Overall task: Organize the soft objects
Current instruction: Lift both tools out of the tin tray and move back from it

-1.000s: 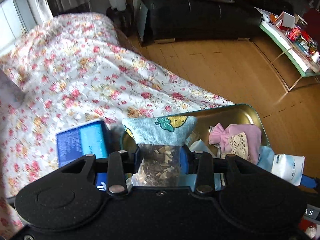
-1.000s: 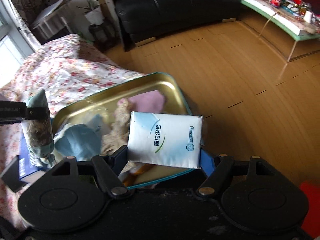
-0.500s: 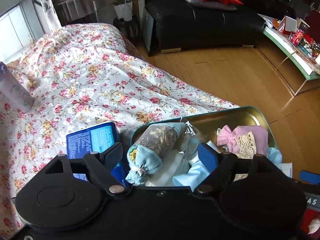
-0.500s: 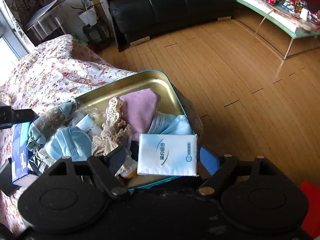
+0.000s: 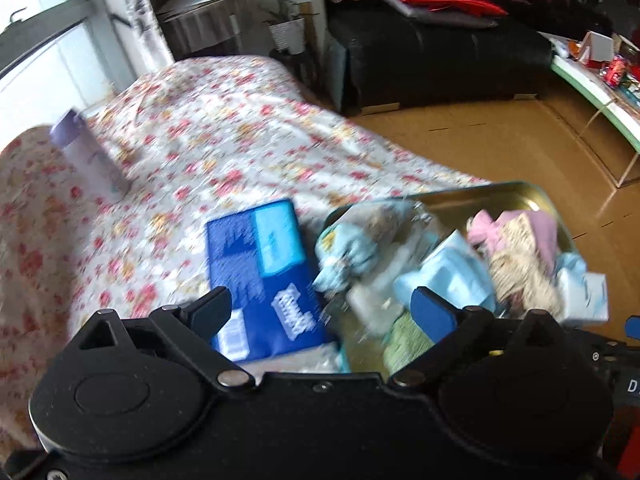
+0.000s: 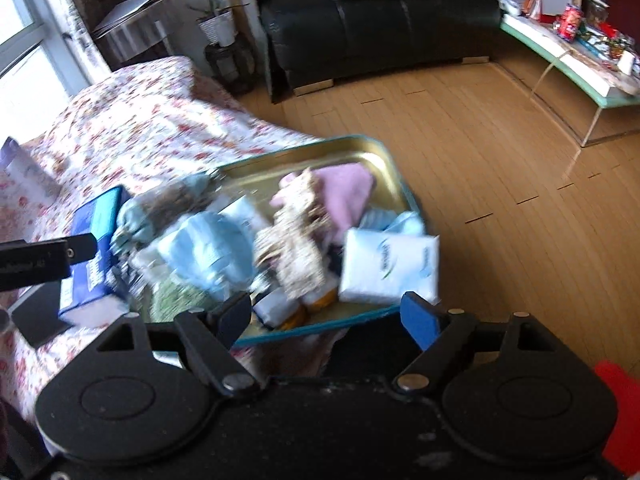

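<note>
Blue tissue pack [image 5: 264,276] is lying on the bed just left of the tray [image 6: 360,152], nearest the left gripper [image 5: 320,312]; both the left and the right gripper [image 6: 326,316] are gaping wide, empty

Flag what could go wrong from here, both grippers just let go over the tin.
1. The white tissue pack lies at the tin's near right edge; it may slide off toward the floor.
2. The tin sits at the bed's edge, piled high; a nudge could tip it.
3. The blue pack lies between the open left gripper's fingers; frames are blurred, so a grab may miss.
</note>
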The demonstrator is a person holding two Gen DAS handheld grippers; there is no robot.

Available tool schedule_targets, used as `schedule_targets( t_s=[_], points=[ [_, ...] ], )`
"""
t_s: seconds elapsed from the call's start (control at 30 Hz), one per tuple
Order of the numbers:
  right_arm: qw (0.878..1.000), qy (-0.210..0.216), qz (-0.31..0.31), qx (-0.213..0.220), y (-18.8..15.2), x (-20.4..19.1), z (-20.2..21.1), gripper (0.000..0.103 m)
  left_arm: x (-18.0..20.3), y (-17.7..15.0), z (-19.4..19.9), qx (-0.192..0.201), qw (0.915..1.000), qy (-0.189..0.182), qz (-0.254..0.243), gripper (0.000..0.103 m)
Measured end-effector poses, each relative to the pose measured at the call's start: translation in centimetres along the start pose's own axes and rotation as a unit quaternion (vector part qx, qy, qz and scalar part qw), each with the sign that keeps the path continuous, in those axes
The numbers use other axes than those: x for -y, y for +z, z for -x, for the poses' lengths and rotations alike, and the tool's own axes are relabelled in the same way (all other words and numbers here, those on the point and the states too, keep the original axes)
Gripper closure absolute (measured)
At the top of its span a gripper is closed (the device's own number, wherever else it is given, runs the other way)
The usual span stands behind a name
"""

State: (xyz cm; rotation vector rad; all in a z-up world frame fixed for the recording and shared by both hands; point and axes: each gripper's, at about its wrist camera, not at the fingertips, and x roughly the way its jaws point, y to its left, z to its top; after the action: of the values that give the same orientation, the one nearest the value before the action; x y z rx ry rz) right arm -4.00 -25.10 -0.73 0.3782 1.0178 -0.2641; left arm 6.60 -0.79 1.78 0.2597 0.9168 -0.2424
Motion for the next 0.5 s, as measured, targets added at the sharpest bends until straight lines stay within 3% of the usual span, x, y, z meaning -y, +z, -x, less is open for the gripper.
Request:
schedule_targets(
  t_s=[0.5],
  points=[
    [0.996, 0.023, 0.072, -0.043, -4.7, -5.3, 0.1, 0.021, -3.0, -6.0, 1.6, -0.034, 0.9984, 0.026, 0.036, 0.007]
  ],
)
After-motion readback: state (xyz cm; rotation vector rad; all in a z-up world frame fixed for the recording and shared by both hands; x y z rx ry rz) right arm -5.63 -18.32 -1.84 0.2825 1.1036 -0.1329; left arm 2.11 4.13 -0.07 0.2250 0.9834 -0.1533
